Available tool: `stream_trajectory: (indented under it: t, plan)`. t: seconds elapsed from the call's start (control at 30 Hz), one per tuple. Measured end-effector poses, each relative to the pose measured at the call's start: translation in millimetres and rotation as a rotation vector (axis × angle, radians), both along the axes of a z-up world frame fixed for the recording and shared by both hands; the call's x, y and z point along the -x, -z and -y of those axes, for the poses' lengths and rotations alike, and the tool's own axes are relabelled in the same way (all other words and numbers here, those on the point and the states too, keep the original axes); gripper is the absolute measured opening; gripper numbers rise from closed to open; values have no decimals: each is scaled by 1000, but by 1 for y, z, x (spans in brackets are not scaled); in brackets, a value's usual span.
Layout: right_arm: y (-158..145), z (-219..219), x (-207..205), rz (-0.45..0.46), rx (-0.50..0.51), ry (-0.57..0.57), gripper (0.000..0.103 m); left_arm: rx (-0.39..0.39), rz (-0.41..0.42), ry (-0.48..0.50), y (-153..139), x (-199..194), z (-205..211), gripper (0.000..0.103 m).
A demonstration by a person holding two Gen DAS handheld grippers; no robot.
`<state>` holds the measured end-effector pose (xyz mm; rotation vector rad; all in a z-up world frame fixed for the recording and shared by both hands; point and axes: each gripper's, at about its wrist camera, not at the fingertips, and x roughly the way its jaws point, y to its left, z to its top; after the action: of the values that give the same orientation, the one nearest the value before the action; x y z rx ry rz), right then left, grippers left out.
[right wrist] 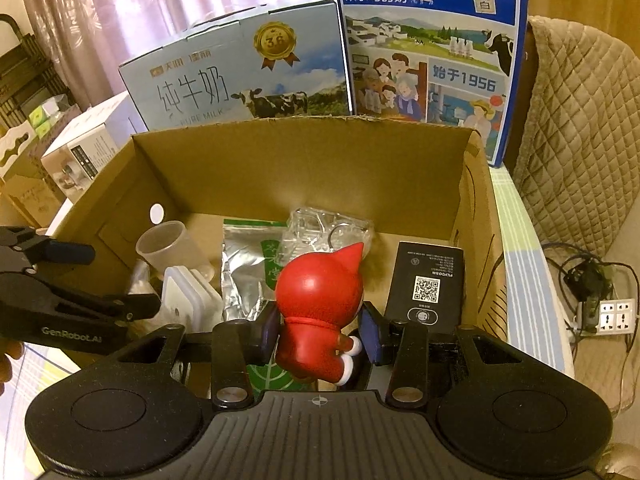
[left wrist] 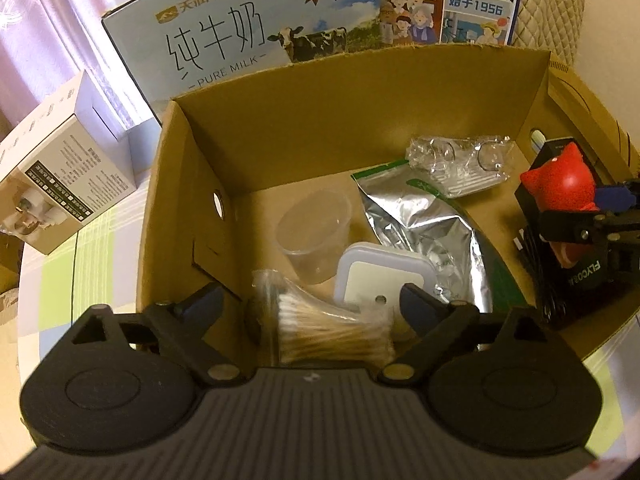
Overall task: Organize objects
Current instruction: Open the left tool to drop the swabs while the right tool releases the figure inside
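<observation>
An open cardboard box (left wrist: 300, 140) (right wrist: 304, 168) holds a clear plastic cup (left wrist: 314, 232) (right wrist: 168, 248), a white lidded container (left wrist: 380, 284) (right wrist: 188, 296), a silver foil pouch (left wrist: 420, 224) (right wrist: 240, 272), a clear plastic pack (left wrist: 460, 164) (right wrist: 324, 228) and a black Flyco box (right wrist: 428, 280). My left gripper (left wrist: 310, 306) is open above a bag of cotton swabs (left wrist: 332, 332) at the box's near left. My right gripper (right wrist: 320, 330) is shut on a red cat figurine (right wrist: 320, 300) (left wrist: 560, 188), held over the box's right side.
Two milk cartons (left wrist: 240, 36) (right wrist: 432, 52) stand behind the box. A white product box (left wrist: 64, 176) sits left on the checked tablecloth (left wrist: 96, 264). A quilted chair (right wrist: 580, 128) and a power strip (right wrist: 616, 316) are at the right.
</observation>
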<state>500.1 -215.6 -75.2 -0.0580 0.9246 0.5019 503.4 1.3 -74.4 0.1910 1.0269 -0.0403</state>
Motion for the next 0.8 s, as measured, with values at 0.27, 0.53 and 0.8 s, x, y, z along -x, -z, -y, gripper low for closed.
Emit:
stream_trajectory:
  t: [0.27,0.53,0.8]
  plan:
    - [7,-6,-7,-8,37,-11,40,2,15,2,-4,1,-2,95]
    - [15,-12,-15,-12,91,-30,40,-3,25,0,-7,2,-3,95]
    - [11,-9,-13,27,31,-22,50,2,42,-8,-12,4,-6,95]
